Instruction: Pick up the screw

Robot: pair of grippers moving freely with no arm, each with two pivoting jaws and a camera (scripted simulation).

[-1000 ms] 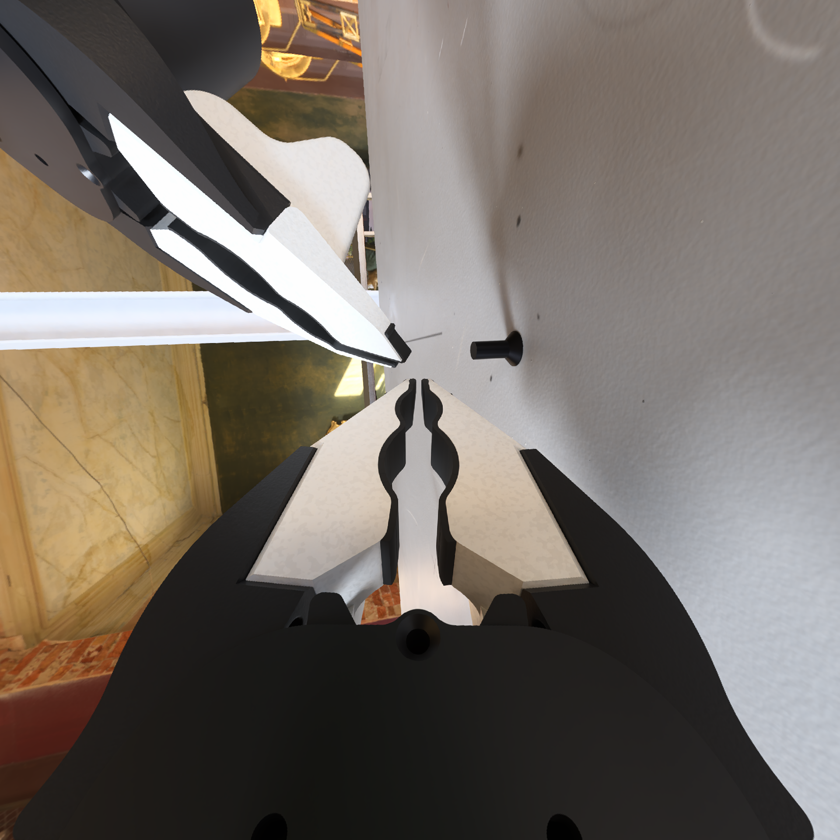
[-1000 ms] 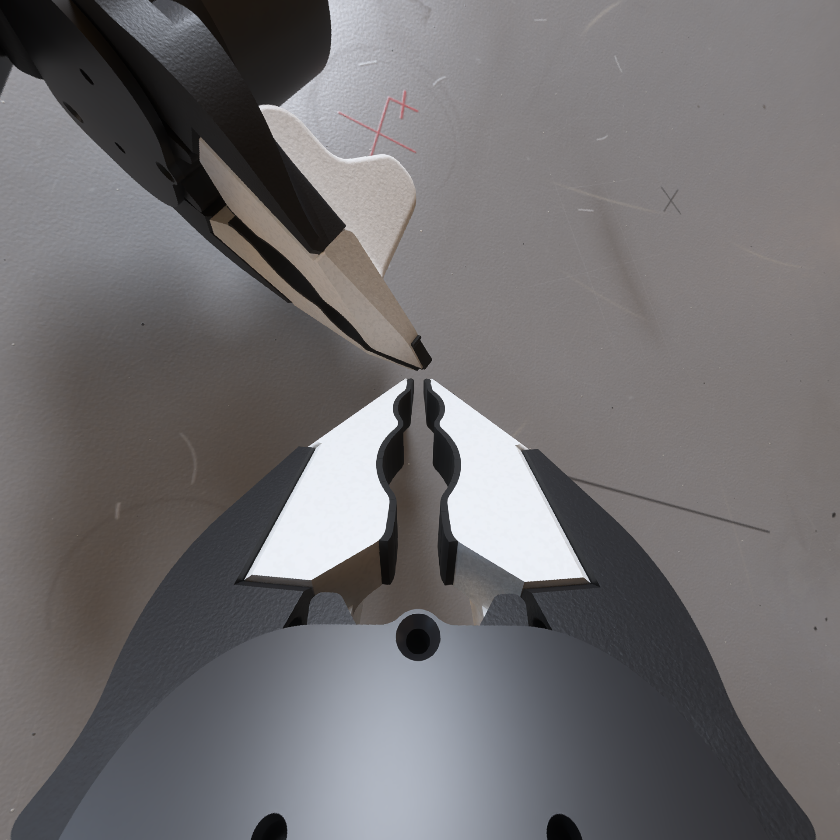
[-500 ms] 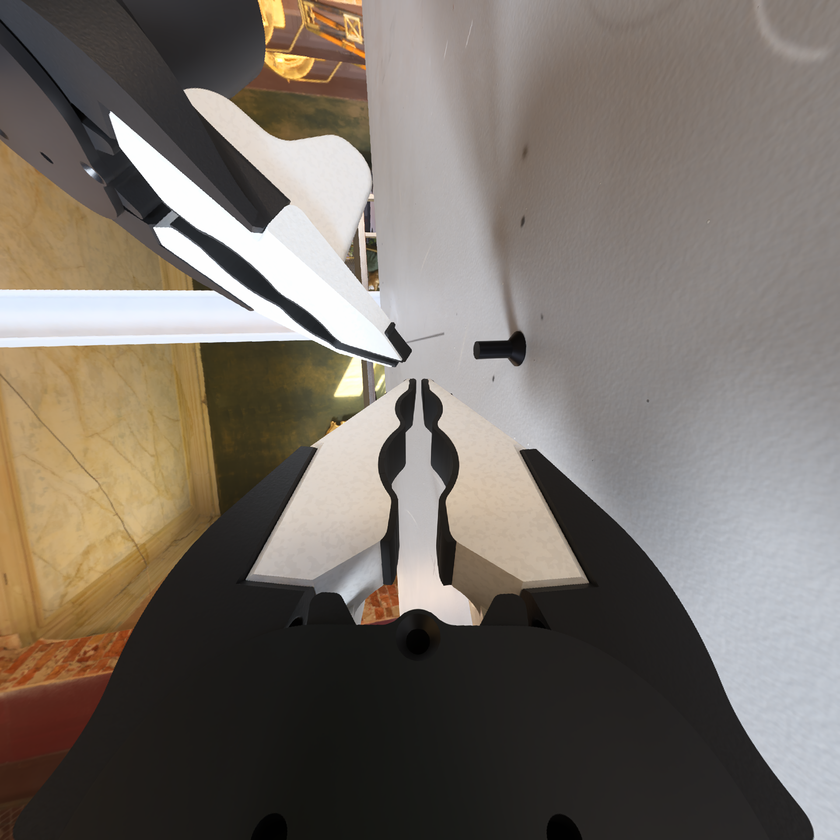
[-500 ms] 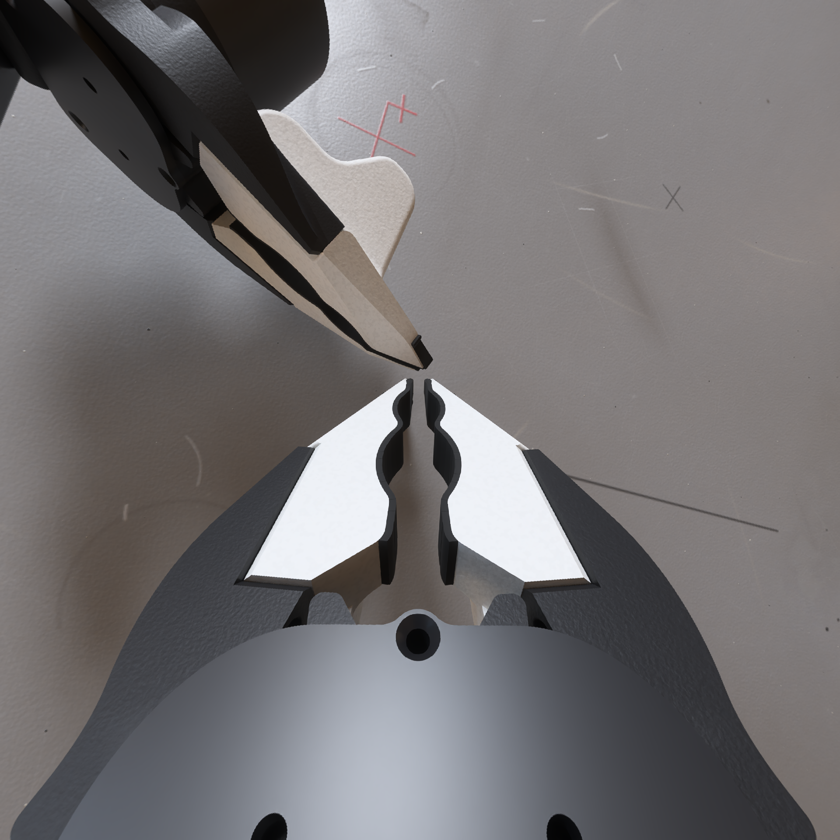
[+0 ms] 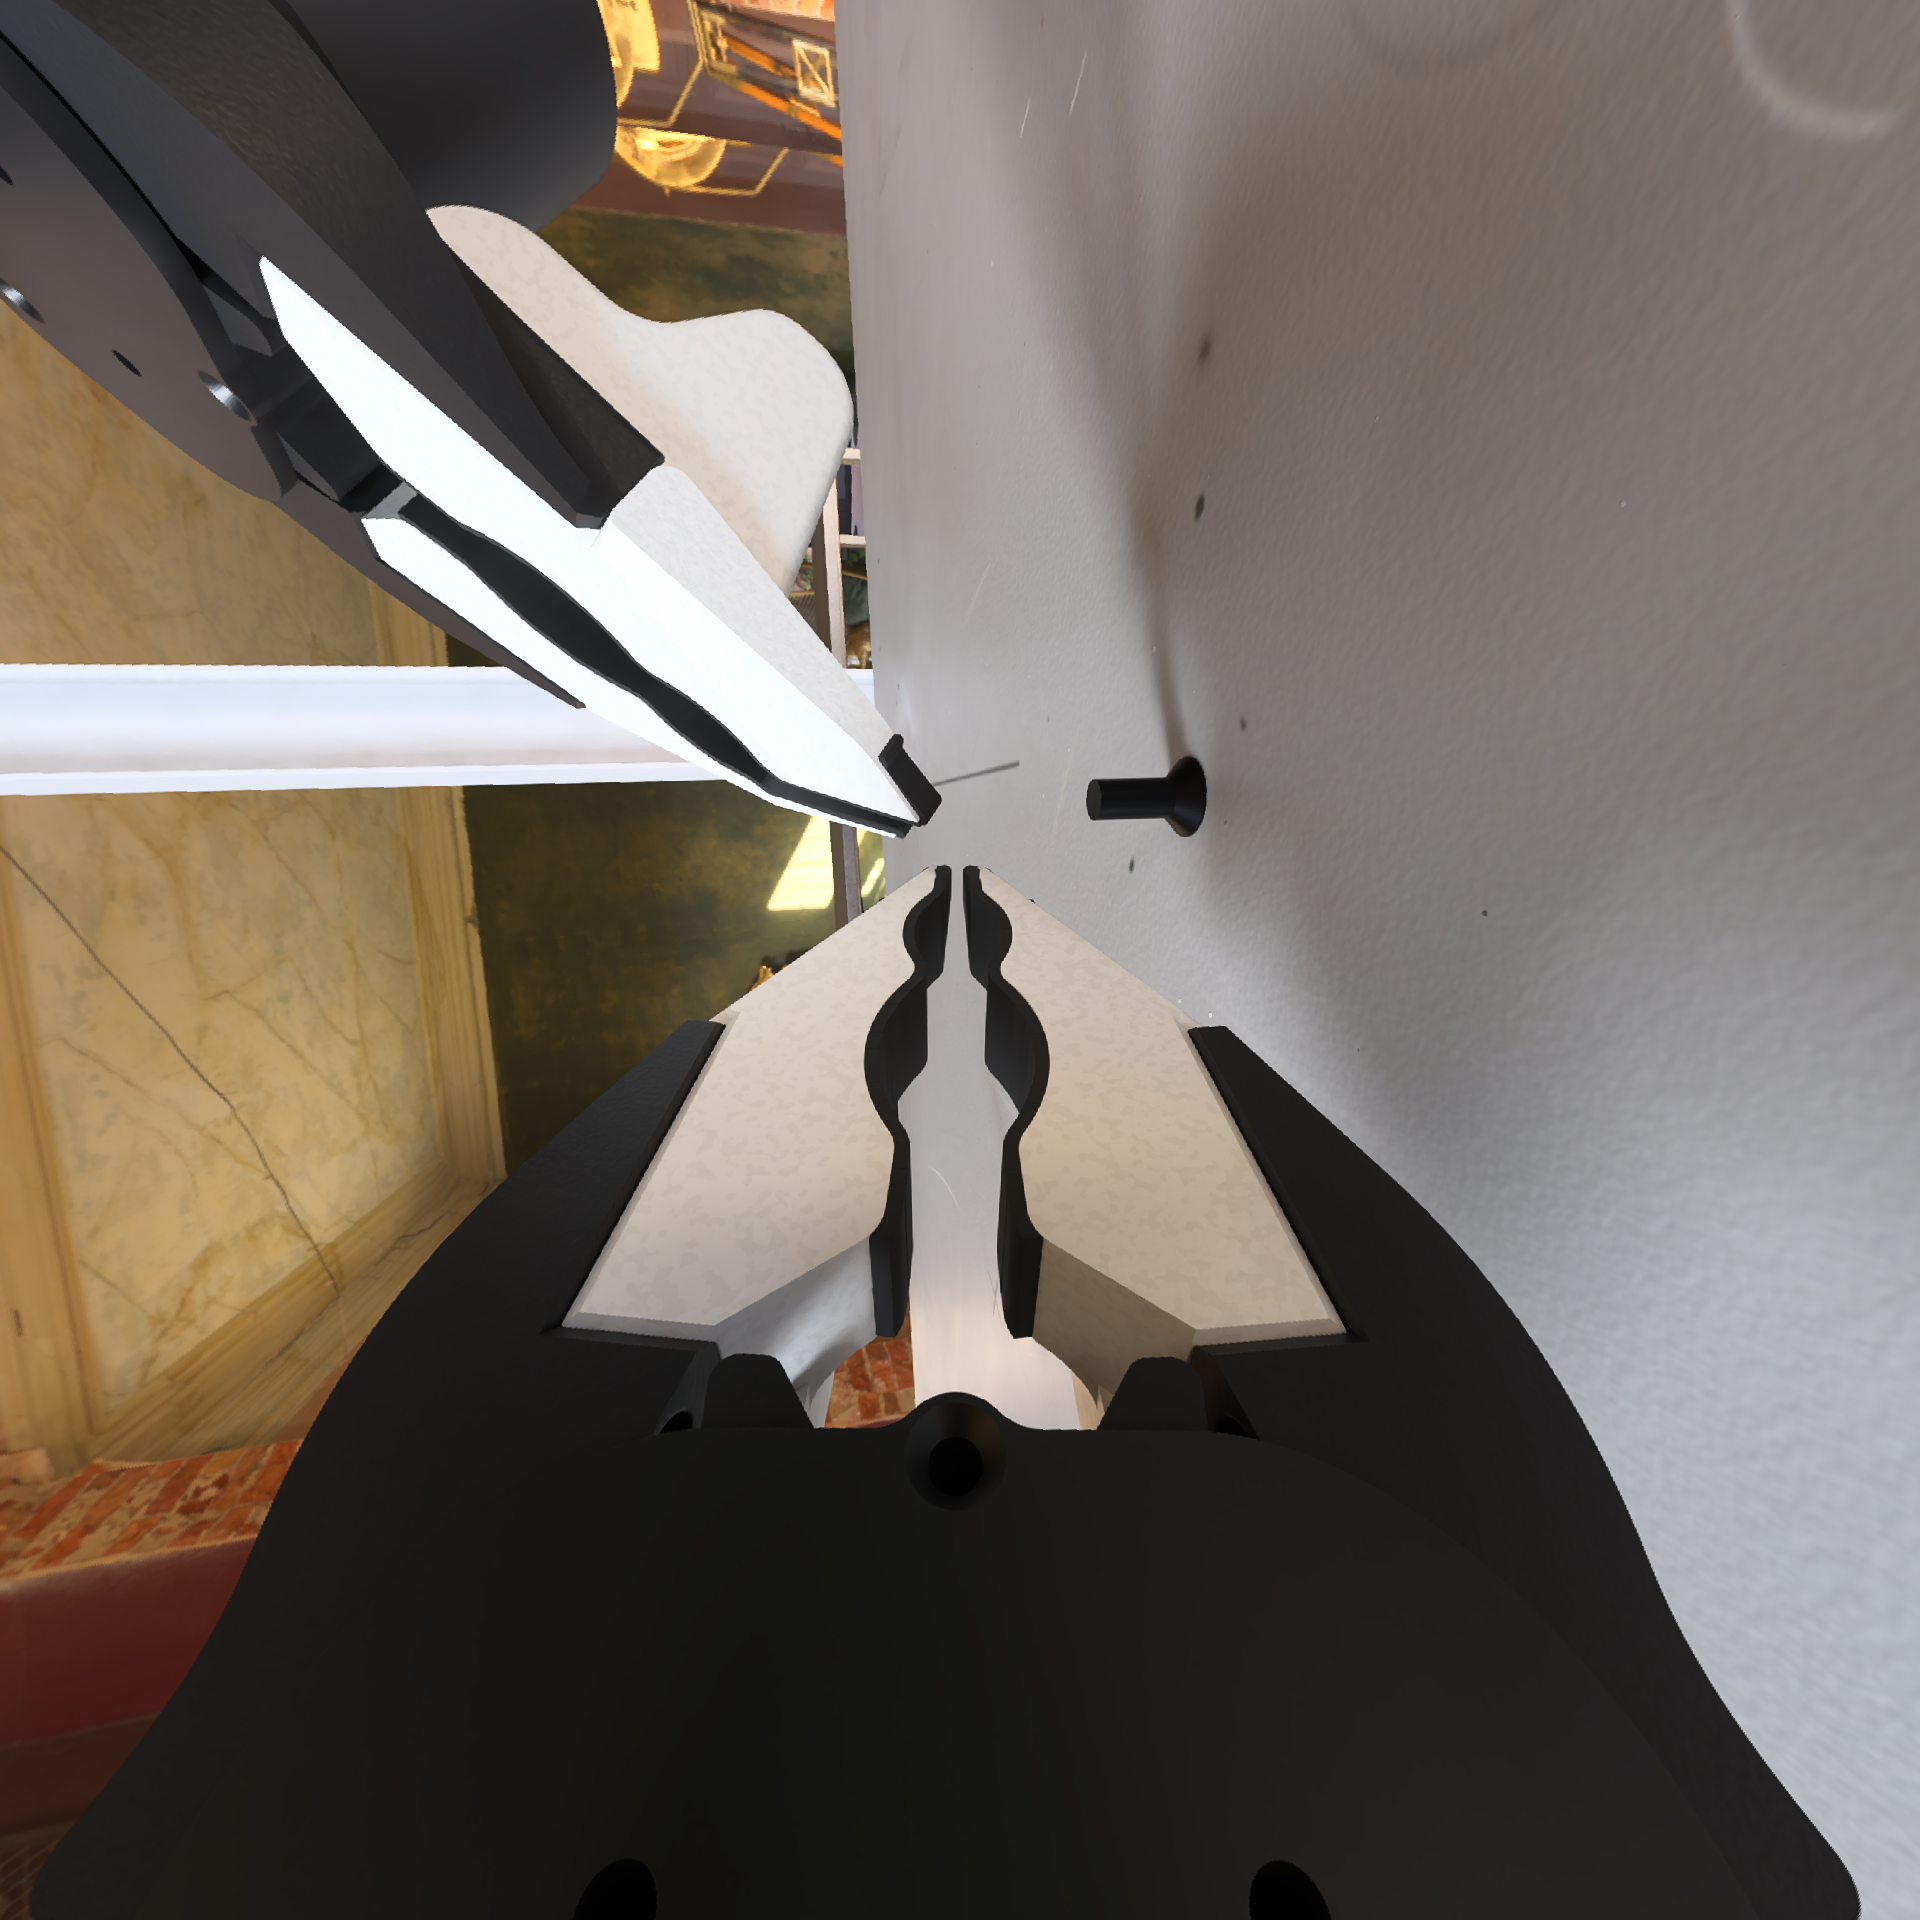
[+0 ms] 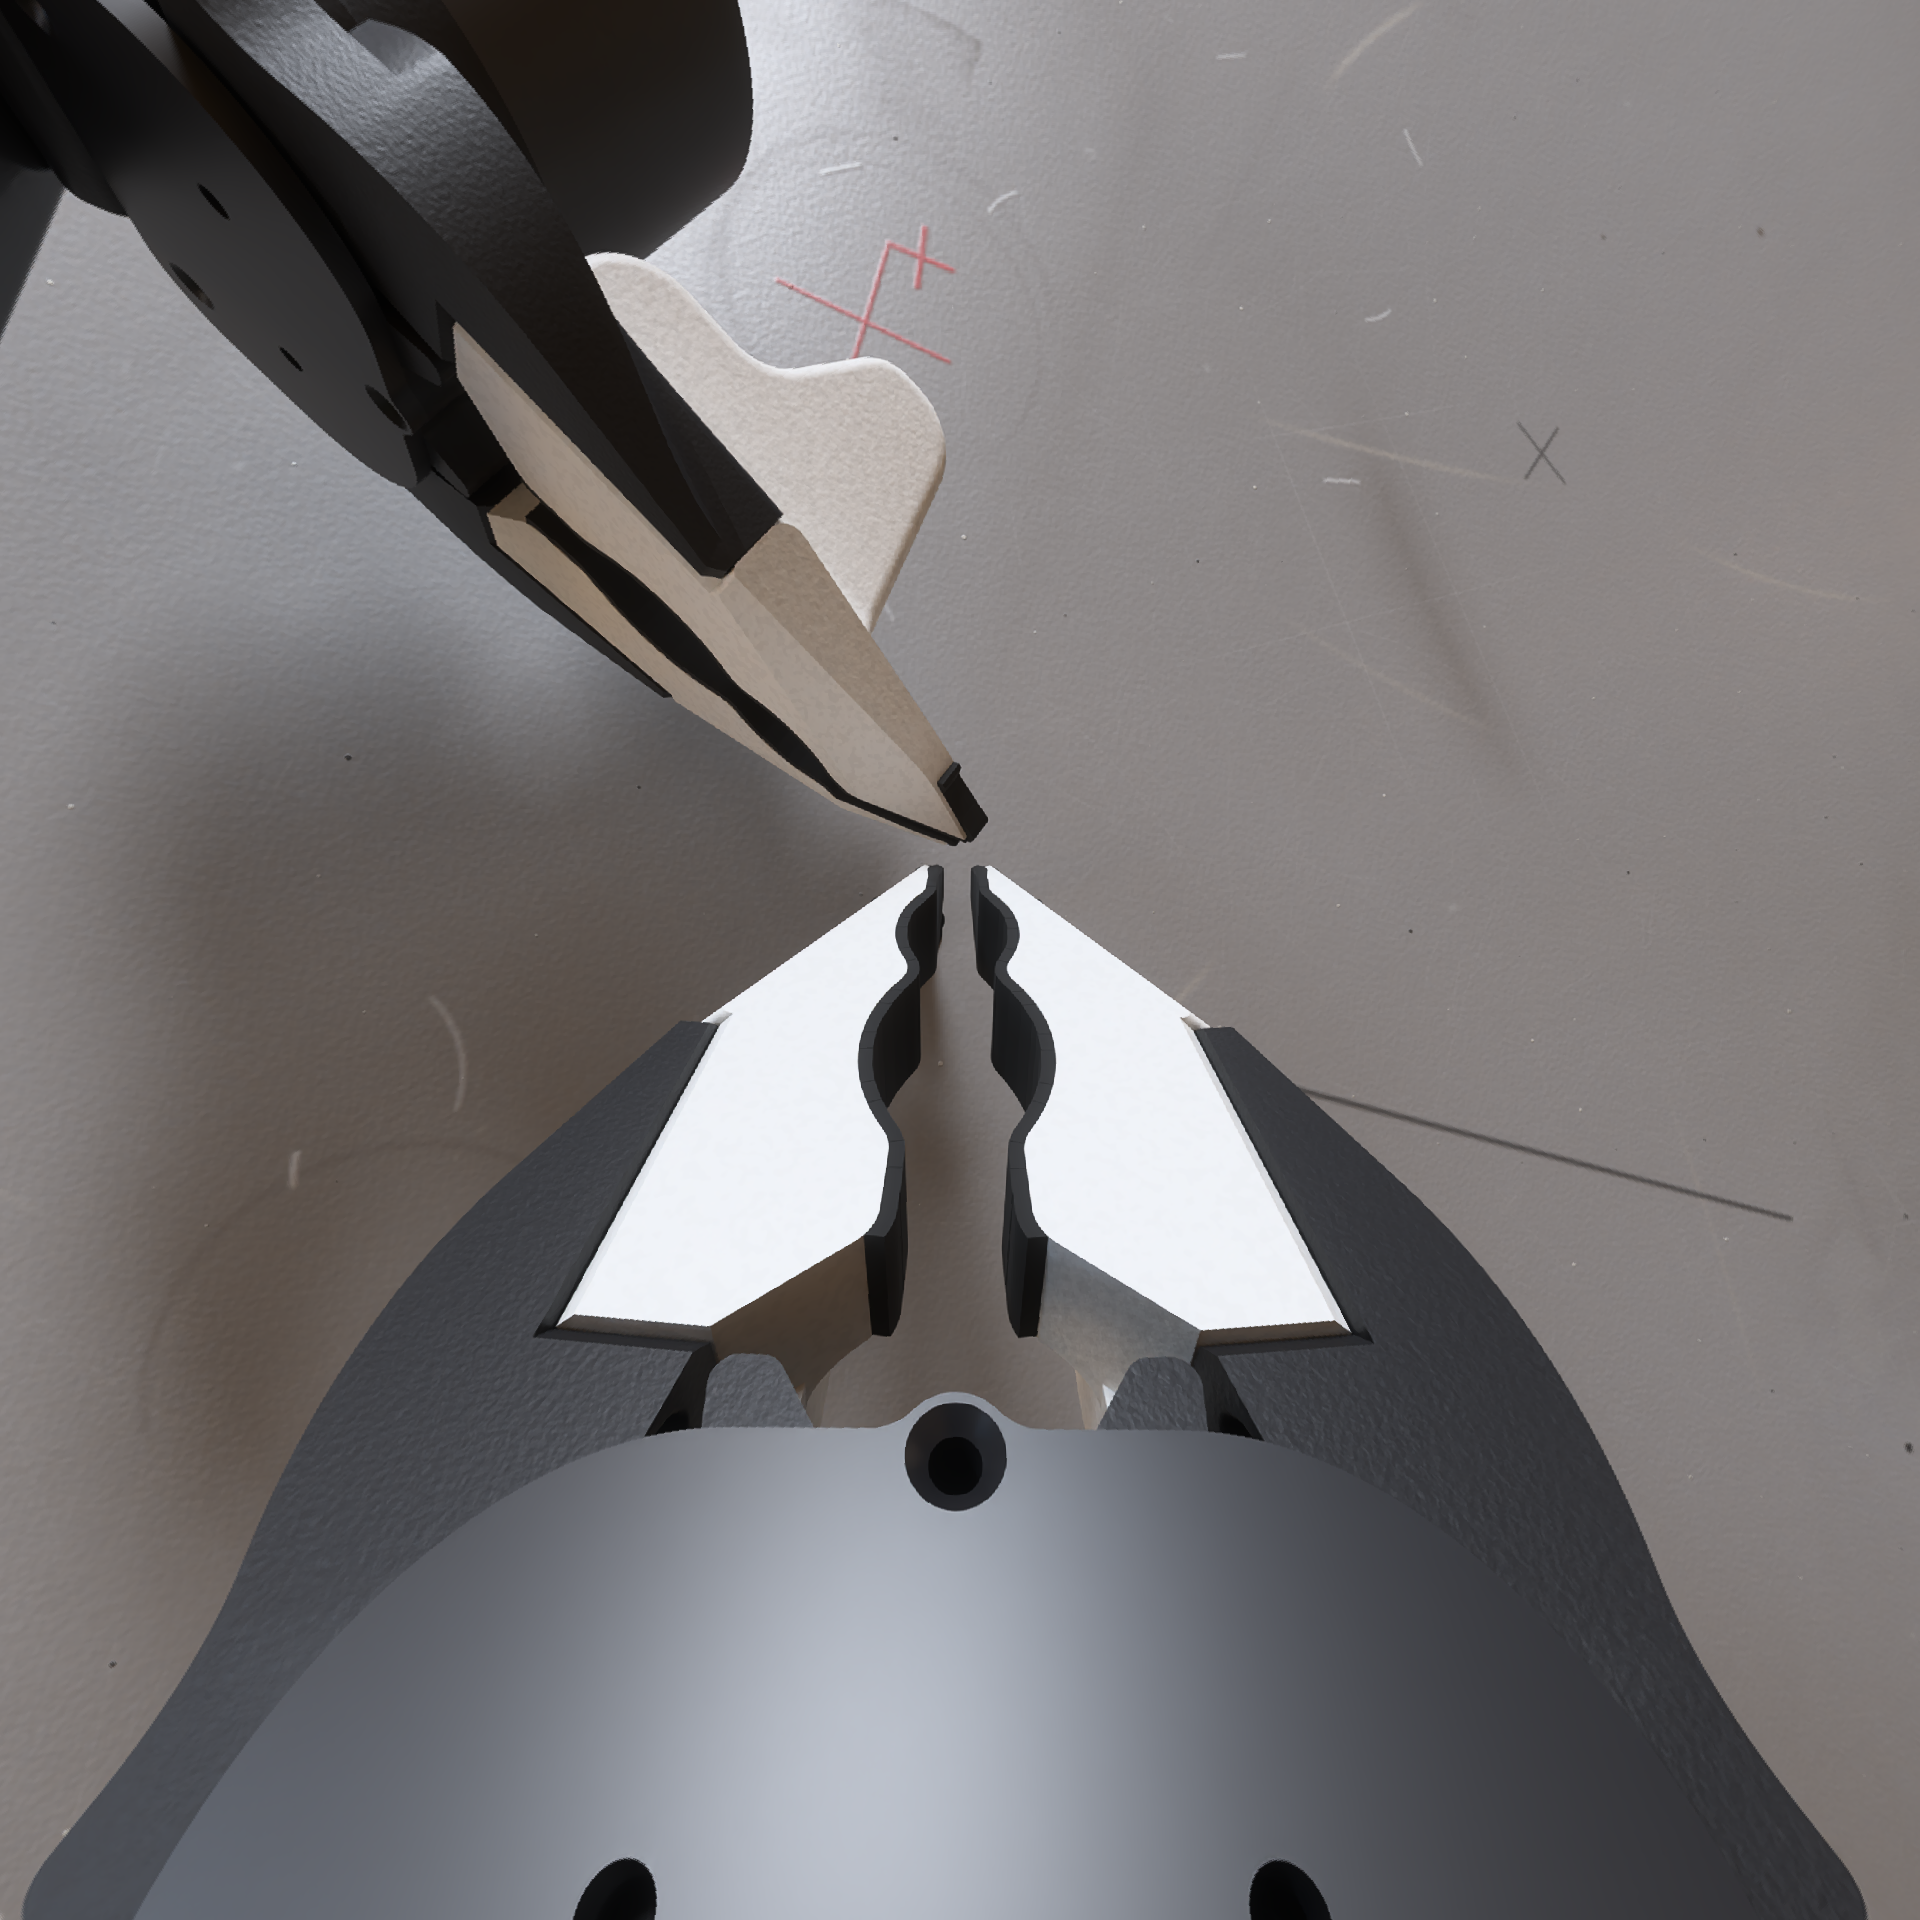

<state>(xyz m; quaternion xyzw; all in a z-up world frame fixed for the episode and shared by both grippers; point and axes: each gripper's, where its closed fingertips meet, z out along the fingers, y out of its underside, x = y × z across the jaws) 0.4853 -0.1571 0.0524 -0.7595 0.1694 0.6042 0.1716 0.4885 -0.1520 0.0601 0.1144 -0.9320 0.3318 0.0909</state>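
Note:
A small black screw (image 5: 1148,798) stands on its flat head on the grey table (image 5: 1507,1039), shaft pointing away from the surface. In the left wrist view the table appears as an upright wall on the right. My left gripper (image 5: 957,873) is shut and empty, its tips a short way from the screw's shaft end. My right gripper (image 5: 912,798) comes in from the upper left, shut, with its tips almost touching the left gripper's tips. In the right wrist view my right gripper (image 6: 957,873) is shut and empty over the table (image 6: 1455,935). The left gripper (image 6: 964,816) meets it tip to tip. The screw is not visible there.
The table edge (image 5: 847,416) runs just past the gripper tips; beyond it are a marble wall and a white beam (image 5: 260,727). The tabletop carries red cross marks (image 6: 883,307), a grey cross (image 6: 1543,454) and scratches.
Almost nothing. Both views have drifted very slightly; both grippers stay shut, tip to tip, and the screw stands where it was.

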